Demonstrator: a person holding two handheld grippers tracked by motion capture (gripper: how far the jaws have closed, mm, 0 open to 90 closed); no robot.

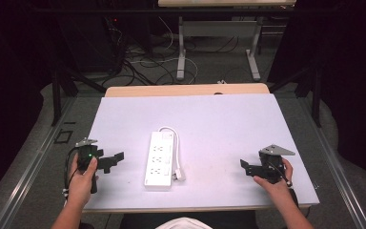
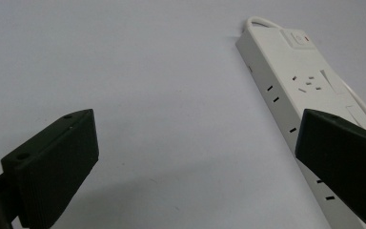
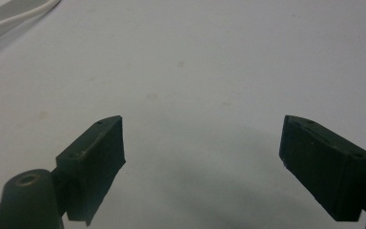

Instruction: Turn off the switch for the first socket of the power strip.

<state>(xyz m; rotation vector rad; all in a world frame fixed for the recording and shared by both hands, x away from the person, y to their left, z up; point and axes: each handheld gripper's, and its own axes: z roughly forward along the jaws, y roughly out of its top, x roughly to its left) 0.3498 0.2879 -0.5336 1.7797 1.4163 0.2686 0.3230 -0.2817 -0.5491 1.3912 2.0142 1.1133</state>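
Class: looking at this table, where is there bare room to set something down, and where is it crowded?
Bare: the far half of the table beyond the power strip, and between the strip and right gripper. Tighter: between the left gripper and the strip.

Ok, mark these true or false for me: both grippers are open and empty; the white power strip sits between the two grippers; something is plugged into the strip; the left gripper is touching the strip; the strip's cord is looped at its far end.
1. Both the left gripper and the right gripper are open and empty. True.
2. The white plastic power strip lies between them on the white table. True.
3. Something is plugged into the strip. False: its sockets are bare.
4. The left gripper touches the strip. False: it stands apart, beside it.
5. The white cord loops at the strip's far end. True.
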